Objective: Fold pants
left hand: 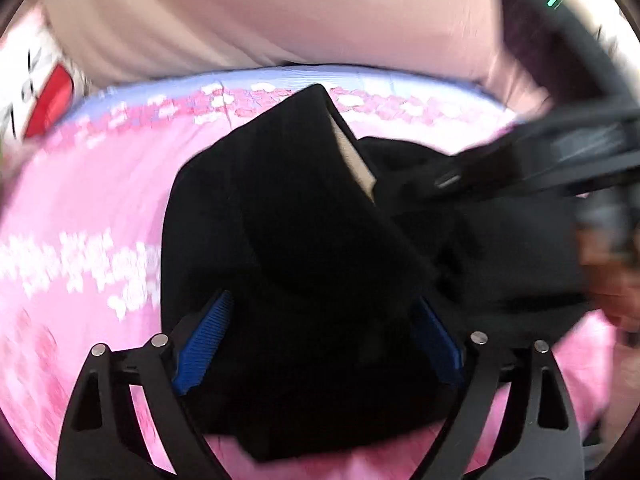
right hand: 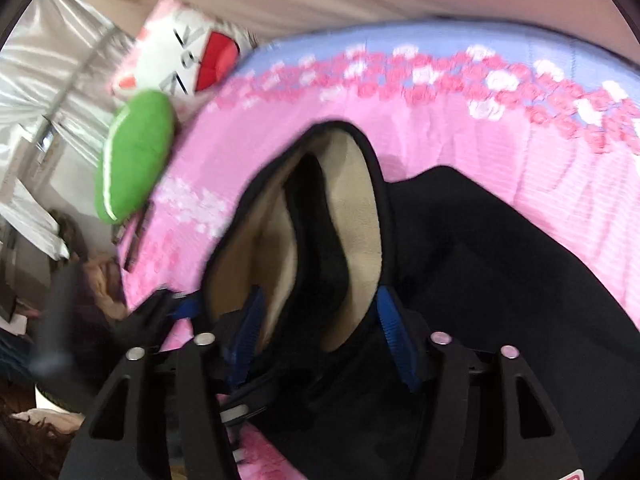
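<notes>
The black pants [left hand: 304,248] with a beige fleece lining [left hand: 354,156] lie bunched on a pink floral bedspread [left hand: 80,208]. My left gripper [left hand: 320,332] has its blue pads [left hand: 208,332] on either side of a thick fold of the pants and grips it. In the right wrist view my right gripper [right hand: 316,332] is closed on a pant end [right hand: 332,216] whose opening shows the beige lining [right hand: 360,192]. The right gripper also shows in the left wrist view [left hand: 560,168], blurred, at the right.
The bedspread has a lilac band [right hand: 440,46] along its far edge. A white cat cushion [right hand: 188,60] and a green cushion [right hand: 132,164] sit at the bed's left corner. A pale wall [left hand: 280,12] lies beyond the bed. Room clutter [right hand: 32,280] lies left of the bed.
</notes>
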Motion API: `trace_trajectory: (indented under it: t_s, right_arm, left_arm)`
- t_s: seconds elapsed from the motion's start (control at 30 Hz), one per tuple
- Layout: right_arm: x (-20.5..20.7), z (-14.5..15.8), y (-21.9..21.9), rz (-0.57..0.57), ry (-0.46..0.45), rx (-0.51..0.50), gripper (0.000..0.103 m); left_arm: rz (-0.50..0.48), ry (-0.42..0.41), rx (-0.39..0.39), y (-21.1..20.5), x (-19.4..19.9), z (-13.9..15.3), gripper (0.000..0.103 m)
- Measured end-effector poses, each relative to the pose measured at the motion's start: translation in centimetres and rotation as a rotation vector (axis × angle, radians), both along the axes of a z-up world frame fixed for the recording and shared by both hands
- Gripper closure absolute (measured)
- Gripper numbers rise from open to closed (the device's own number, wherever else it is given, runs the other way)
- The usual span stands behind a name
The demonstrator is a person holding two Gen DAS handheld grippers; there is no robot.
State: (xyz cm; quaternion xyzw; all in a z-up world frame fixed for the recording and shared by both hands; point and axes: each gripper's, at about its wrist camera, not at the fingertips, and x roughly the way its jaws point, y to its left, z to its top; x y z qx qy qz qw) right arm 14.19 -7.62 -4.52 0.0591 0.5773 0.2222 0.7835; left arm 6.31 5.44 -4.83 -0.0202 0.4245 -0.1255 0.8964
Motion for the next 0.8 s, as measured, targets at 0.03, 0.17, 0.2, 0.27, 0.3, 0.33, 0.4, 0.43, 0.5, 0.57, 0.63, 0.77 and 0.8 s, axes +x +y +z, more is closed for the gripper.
trace_trajectory:
  t_s: [0.03, 0.17, 0.2, 0.27, 0.3, 0.33, 0.4, 0.43, 0.5, 0.57, 0.63, 0.77, 0.8]
  right_arm:
    - [0.4, -0.6, 0.3, 0.016, 0.027, -0.004, 0.033]
    - [0.3, -1.4, 1.3, 0.083, 0.057, 0.061, 0.017]
    - [0.1, -1.3, 1.4, 0.095, 0.069, 0.097, 0.017]
    - [-0.2, -1.4, 1.6, 0.117, 0.096, 0.171, 0.017]
    - [-0.4, -1.5, 1.8, 0.125, 0.097, 0.181, 0.017]
    - [-0.5, -1.6, 2.1, 0.133, 0.1, 0.183, 0.017]
    - [-0.8, -1.8, 2.7, 0.146, 0.116, 0.216, 0.017]
    - [-0.8, -1.9, 3.0, 0.153, 0.127, 0.241, 0.017]
    - [-0.8, -2.0, 3.5, 0.115, 0.076, 0.226, 0.035]
    - [-0.4, -2.6, 4.4, 0.105, 0.09, 0.192, 0.094]
    - [-0.4, -2.3, 4.7, 0.072, 0.085, 0.21, 0.094]
    - [-2.2, 4.0, 4.0, 0.047, -0.06, 0.255, 0.095]
    - [-2.6, 5.6, 3.2, 0.034, -0.101, 0.256, 0.095]
  left_arm:
    - [0.002, 0.001, -0.027, 0.9, -0.7, 0.4, 0.012]
    - [0.033, -0.029, -0.003, 3.1, -2.8, 1.4, 0.011]
    - [0.039, -0.032, -0.002, 3.6, -3.1, 1.5, 0.01]
    - [0.062, -0.031, 0.004, 4.5, -3.7, 1.6, 0.01]
    - [0.07, -0.032, 0.012, 4.8, -3.9, 1.6, 0.01]
    - [0.078, -0.031, 0.021, 5.1, -3.9, 1.5, 0.01]
    - [0.088, -0.023, 0.012, 5.8, -3.9, 1.4, 0.01]
    - [0.092, -0.019, 0.005, 6.1, -4.2, 1.2, 0.01]
    - [0.104, -0.018, 0.002, 6.5, -4.8, 1.0, 0.01]
    - [0.118, -0.009, 0.011, 6.7, -4.9, 0.8, 0.01]
    - [0.126, -0.008, 0.008, 7.0, -5.2, 1.2, 0.01]
    - [0.133, -0.05, -0.012, 7.2, -5.8, 3.1, 0.01]
    - [0.128, -0.074, -0.018, 6.9, -5.9, 4.0, 0.01]
